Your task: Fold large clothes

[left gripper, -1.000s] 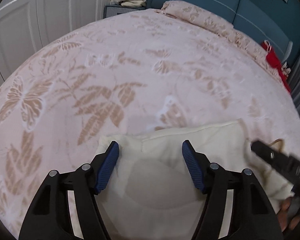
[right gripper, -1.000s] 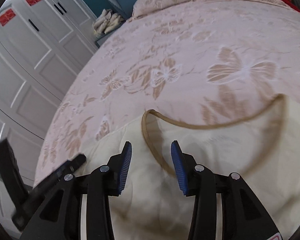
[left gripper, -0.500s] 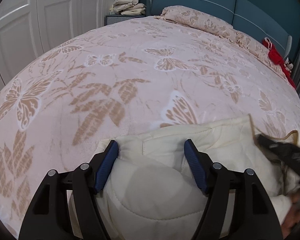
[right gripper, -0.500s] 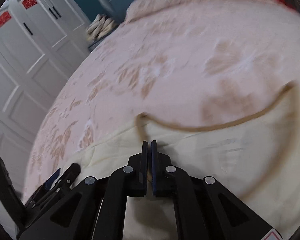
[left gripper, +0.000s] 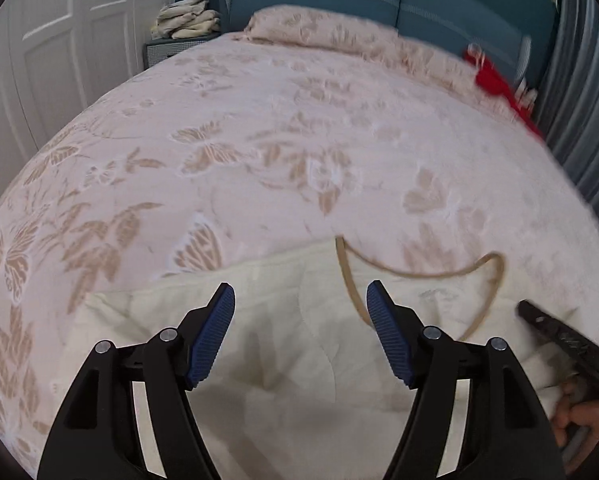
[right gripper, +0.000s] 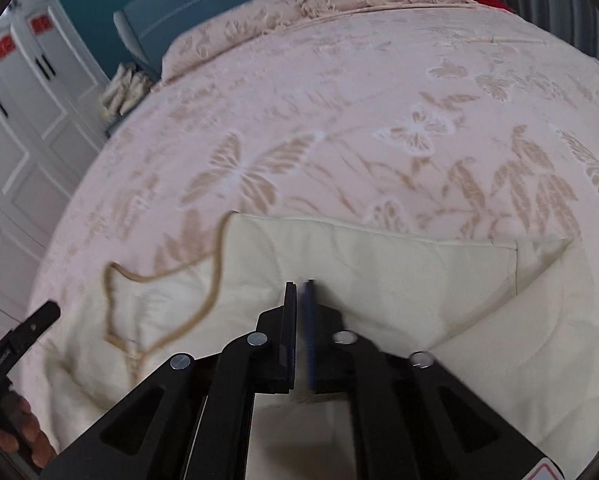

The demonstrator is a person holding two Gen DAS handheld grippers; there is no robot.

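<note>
cream quilted garment (left gripper: pixel 299 360) lies flat at the near edge of the bed (left gripper: pixel 299 140), tan-trimmed neckline (left gripper: pixel 419 276) facing the far side. left gripper (left gripper: pixel 301 332) hovers over the fabric with jaws wide apart, gripping nothing. right gripper (right gripper: pixel 299 312) has its jaws pressed together, apparently pinching a fold of the garment, though the cloth between them is hard to make out. risk, as i judge it: the thick padding could slip out of that narrow pinch when lifted, and with only one side held the fold would drag crooked or bunch near the neckline.
</note>
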